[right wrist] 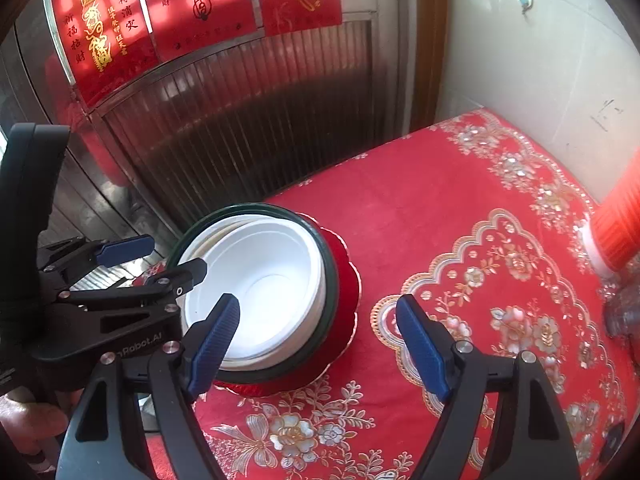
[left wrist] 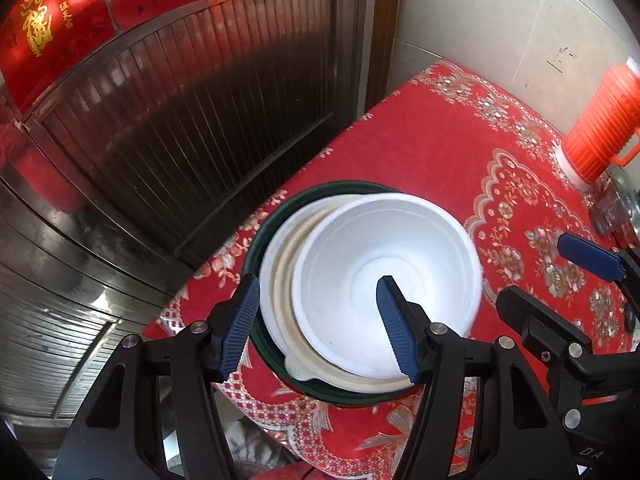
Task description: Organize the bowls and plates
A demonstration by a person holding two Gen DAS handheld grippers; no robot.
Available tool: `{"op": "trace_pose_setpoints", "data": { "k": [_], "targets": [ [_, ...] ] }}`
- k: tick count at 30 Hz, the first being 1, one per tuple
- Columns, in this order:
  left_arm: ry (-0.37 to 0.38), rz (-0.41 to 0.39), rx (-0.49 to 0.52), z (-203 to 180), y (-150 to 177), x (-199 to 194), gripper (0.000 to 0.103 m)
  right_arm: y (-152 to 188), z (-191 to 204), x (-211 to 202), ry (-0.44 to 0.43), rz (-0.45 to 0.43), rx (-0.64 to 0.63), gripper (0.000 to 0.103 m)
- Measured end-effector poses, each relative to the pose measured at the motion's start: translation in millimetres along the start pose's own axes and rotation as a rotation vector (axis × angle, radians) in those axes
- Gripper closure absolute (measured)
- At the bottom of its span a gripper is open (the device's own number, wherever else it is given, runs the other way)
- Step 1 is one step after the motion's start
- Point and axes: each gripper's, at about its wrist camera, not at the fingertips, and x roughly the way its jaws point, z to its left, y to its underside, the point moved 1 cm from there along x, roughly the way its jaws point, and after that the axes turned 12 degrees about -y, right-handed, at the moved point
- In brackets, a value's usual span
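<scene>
While both tools are hanging open, the nested bowls are sitting at the surface's left edge.
The left tool (left wrist: 318, 326) is straddling the white bowl (left wrist: 384, 276) rim without pinching it, inside the green bowl (right wrist: 332, 280); the right tool (right wrist: 316, 344) is gaping wide, gripping nothing, above the red cloth (right wrist: 440, 200).

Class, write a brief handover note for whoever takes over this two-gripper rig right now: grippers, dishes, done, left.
Left gripper: open, above the stack, holding nothing.
Right gripper: open, empty, beside the stack.
Dishes: white bowl nested in the dark green bowl, all on a red plate at the table's corner.
Done: stacking looks finished.
Left: top bowl sits slightly off-centre; straighten it if needed, then back away.
</scene>
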Motion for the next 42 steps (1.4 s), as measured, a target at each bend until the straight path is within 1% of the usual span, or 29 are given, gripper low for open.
{"op": "trace_pose_setpoints", "data": {
  "k": [2, 5, 8, 11, 14, 19, 22, 25, 28, 32, 33, 35, 37, 40, 42],
  "targets": [
    [0.02, 0.003, -0.009, -2, 3, -2, 0.042, 4, -2, -4, 0.011, -0.017, 0.013, 0.022],
    [-0.019, -0.011, -0.01, -1, 7, -6, 0.042, 9, -6, -9, 0.052, -0.035, 0.039, 0.022],
    [-0.019, -0.012, -0.03, 4, 8, -9, 0.042, 12, -13, -11, 0.066, -0.038, 0.087, 0.021],
    [-0.039, -0.026, -0.044, 6, 8, -12, 0.042, 10, -17, -9, 0.073, -0.035, 0.121, 0.021],
    [-0.028, -0.018, -0.046, 6, 7, -13, 0.042, 9, -14, -7, 0.066, -0.032, 0.111, 0.021],
    [-0.04, -0.017, -0.042, 8, 7, -13, 0.042, 10, -16, -3, 0.047, -0.019, 0.121, 0.021],
    [-0.061, -0.012, -0.043, 12, 8, -11, 0.042, 10, -17, -3, 0.049, -0.017, 0.122, 0.021],
    [-0.055, 0.01, -0.038, 14, 9, -7, 0.042, 10, -15, -2, 0.044, -0.012, 0.116, 0.021],
    [-0.062, 0.011, -0.037, 16, 9, -7, 0.042, 10, -13, -1, 0.04, -0.01, 0.109, 0.021],
    [-0.137, -0.028, -0.01, 16, 9, -12, 0.042, 9, -12, -1, 0.035, -0.008, 0.105, 0.021],
    [-0.137, -0.033, -0.012, 17, 9, -12, 0.042, 9, -12, -1, 0.035, -0.009, 0.105, 0.021],
    [-0.093, -0.02, -0.032, 21, 9, -10, 0.042, 8, -12, -1, 0.035, -0.008, 0.104, 0.021],
    [-0.069, -0.013, -0.032, 21, 10, -8, 0.042, 8, -13, -1, 0.036, -0.01, 0.108, 0.021],
    [-0.067, -0.029, -0.015, 20, 11, -9, 0.042, 7, -13, -2, 0.035, -0.01, 0.107, 0.021],
    [-0.082, -0.031, -0.001, 19, 11, -8, 0.042, 7, -12, -2, 0.035, -0.012, 0.103, 0.021]
  ]
}}
